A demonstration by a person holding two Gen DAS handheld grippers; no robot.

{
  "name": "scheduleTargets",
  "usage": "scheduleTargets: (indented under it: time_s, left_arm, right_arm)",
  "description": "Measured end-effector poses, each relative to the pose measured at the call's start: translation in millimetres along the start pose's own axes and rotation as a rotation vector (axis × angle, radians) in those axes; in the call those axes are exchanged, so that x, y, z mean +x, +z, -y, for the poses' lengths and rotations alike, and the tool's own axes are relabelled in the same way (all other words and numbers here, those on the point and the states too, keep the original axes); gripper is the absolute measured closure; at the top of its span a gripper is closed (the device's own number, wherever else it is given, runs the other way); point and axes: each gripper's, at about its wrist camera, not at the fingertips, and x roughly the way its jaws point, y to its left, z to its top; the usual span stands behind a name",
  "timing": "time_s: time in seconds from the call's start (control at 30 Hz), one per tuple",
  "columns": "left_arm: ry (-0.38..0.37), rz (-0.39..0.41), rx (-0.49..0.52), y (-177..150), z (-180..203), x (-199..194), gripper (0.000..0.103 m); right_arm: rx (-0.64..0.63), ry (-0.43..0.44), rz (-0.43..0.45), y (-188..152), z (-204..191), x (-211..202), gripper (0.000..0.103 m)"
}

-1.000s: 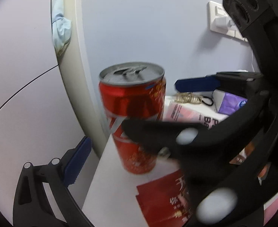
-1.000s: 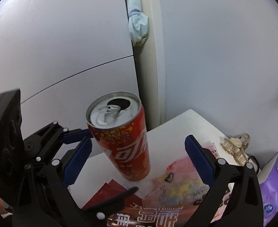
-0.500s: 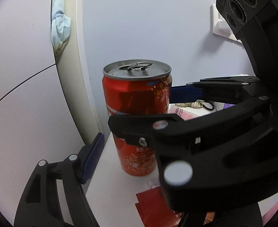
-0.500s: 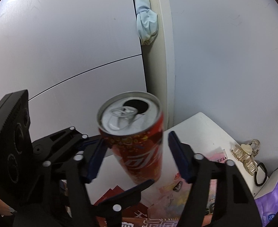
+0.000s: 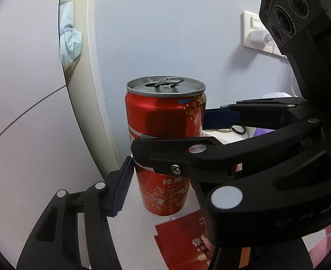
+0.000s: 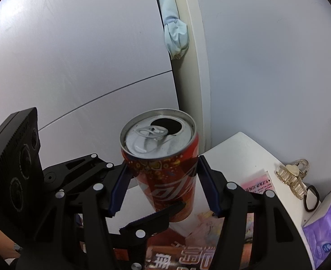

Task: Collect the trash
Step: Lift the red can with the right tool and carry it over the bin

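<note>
Right wrist view, right gripper (image 6: 162, 184) clamped on the red can (image 6: 165, 168), left gripper (image 5: 165, 155) jaws just closing around the same can (image 5: 165, 139), pad touching its side, can upright on white table (image 6: 237, 153), hair clip (image 6: 292, 176) beyond.

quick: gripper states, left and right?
Left gripper: jaws just closing, pads against the red can; looks shut on it.
Right gripper: just closed, shut on the red can.
</note>
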Motion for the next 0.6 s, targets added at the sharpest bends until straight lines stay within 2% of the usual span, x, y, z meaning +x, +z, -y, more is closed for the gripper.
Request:
scheduleTargets:
  time_s: [0.3,0.6]
  left_arm:
    - [0.026,0.019,0.010,4,25,-58,0.049]
    - [0.077,0.012,0.000,-5,36,-108,0.049]
  right_arm:
    - [-0.014,0.037,0.032,-2,-28,-46,0.047]
    - [-0.054,0.073,0.041,-15,-72,-83,0.047]
